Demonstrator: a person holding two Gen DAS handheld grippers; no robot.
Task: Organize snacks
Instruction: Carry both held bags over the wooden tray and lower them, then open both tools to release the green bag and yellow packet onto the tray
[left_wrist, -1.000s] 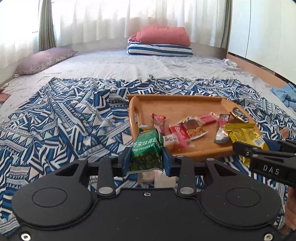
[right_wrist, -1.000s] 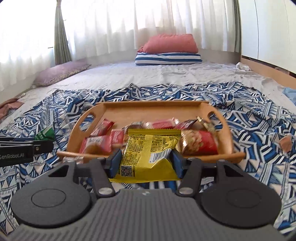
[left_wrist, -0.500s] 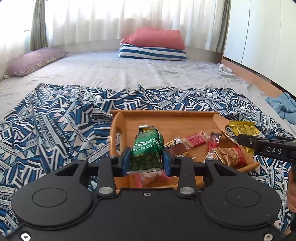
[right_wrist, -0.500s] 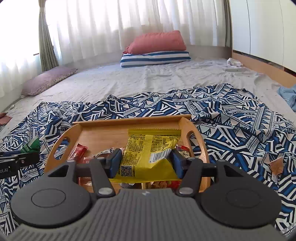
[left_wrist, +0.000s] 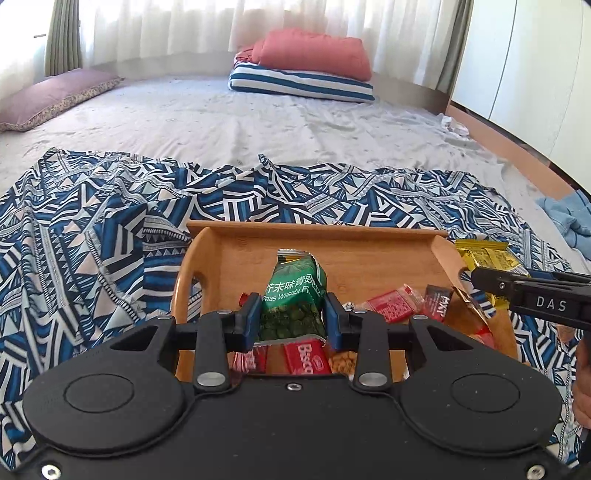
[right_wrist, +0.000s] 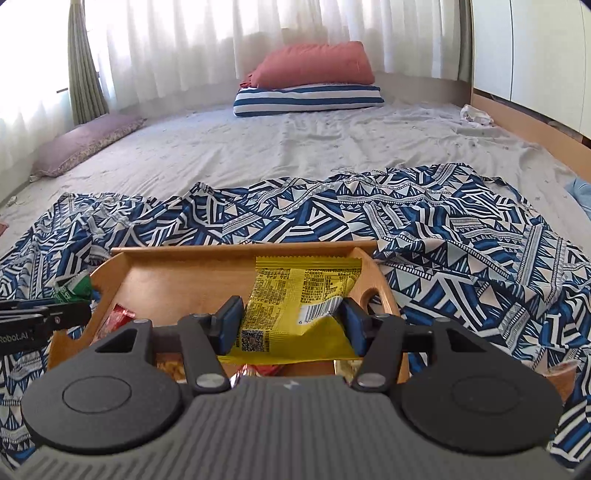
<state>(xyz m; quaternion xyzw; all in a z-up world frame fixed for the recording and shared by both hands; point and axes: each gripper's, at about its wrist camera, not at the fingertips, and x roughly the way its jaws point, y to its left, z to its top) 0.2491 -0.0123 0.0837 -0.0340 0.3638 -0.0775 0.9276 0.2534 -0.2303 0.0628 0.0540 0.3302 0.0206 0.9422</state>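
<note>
Both grippers loaded up and hanging over the tray, one snack pack each.

Left gripper (left_wrist: 290, 320) has its blue pads pinching the green wasabi peas packet (left_wrist: 294, 302) by the sides, packet standing upright over the near end of the wooden tray (left_wrist: 317, 232). Right gripper (right_wrist: 291, 325) is clamped on the yellow packet (right_wrist: 299, 295) (barcode and QR code facing the camera), held above the tray's right end near the handle cutout. Down in the tray there's a pile of loose snacks: a red biscuit pack (left_wrist: 306, 356), another red wrapper (left_wrist: 393, 308) and a dark little bar (left_wrist: 439, 306), plus what looks like peanuts, mostly hidden under the left gripper. Tray sits on the blue patterned cloth (left_wrist: 92, 236) spread over the bed (left_wrist: 221, 122).
</note>
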